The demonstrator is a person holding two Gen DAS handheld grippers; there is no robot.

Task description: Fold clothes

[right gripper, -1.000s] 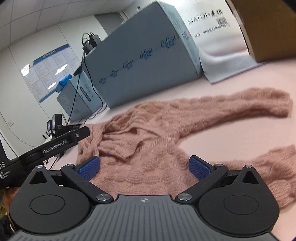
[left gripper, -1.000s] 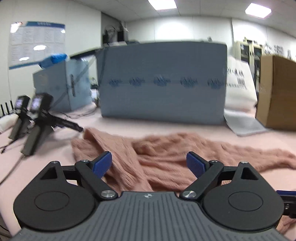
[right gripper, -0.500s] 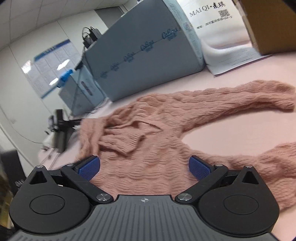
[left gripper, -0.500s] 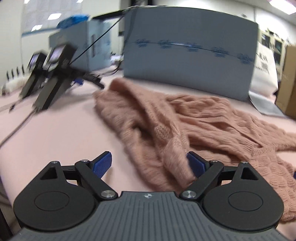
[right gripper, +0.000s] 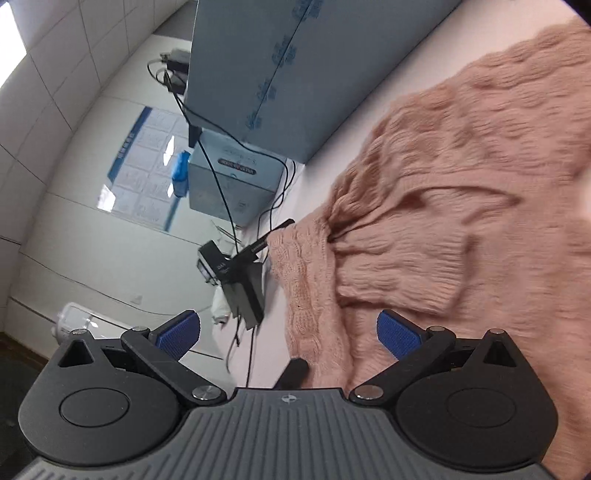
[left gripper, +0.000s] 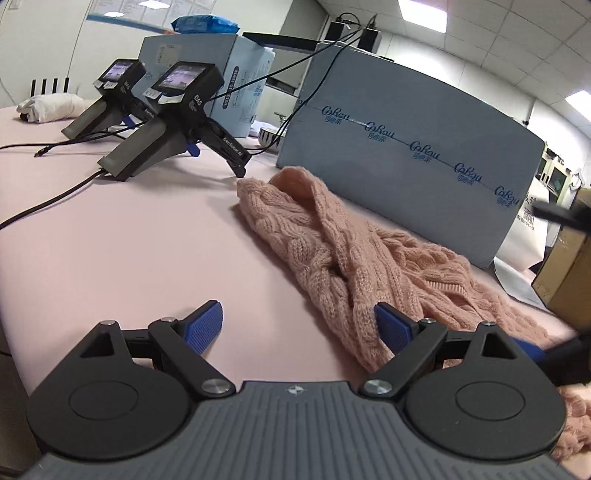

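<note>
Both the left gripper [left gripper: 299,325] and right gripper [right gripper: 290,332] are spread over the pink sweater [left gripper: 354,258] crumpled mid-tabletop [left gripper: 140,236], though only the left view shows two spare grippers [left gripper: 162,118] parked toward the far edge.

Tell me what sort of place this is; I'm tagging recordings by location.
Probably an office or lab workspace, not a home: ceiling-tile lights, stacked cartons, and spare recording devices on the pink table.

Pink cable-knit sweater [left gripper: 343,254], blue pads [left gripper: 205,325]
</note>
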